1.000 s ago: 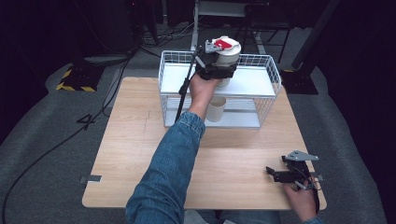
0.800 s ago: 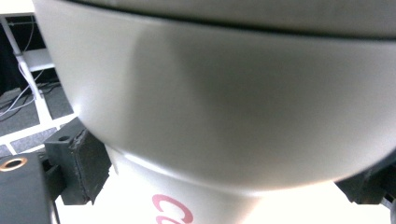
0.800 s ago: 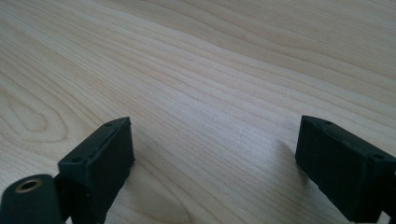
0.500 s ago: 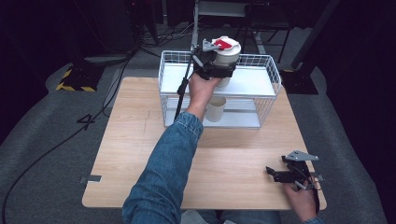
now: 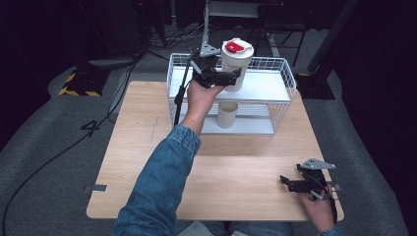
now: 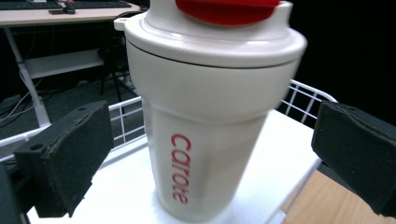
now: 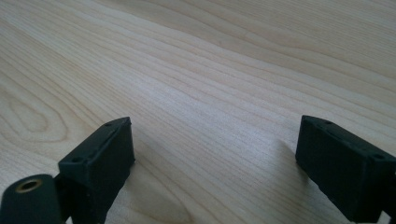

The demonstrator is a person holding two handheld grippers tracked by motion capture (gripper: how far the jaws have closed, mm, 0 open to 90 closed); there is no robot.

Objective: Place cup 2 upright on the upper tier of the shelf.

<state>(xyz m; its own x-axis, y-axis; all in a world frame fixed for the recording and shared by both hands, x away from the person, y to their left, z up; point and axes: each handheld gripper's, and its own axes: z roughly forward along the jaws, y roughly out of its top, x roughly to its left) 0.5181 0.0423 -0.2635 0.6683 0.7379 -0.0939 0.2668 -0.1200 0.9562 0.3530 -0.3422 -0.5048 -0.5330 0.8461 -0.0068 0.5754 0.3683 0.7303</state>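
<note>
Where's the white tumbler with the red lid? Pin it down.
In the high view the tumbler stands upright on the wire rack's top shelf, between the left gripper's open jaws.

Left arm stretched forward, denim sleeve, left gripper (image 5: 227, 78) raised, jaws spread wide and level, pads (image 6: 70, 158) touching nothing. Right gripper (image 5: 291, 183) low near the body, jaws apart, pointing left, nothing between

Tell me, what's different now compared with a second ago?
The left gripper has let go of the white tumbler and drawn back toward the person; its jaws now stand open on either side of the cup, clear of it. The tumbler stays upright on the wire rack's top shelf. The small cup below and the right gripper, open on the table, haven't moved.
</note>
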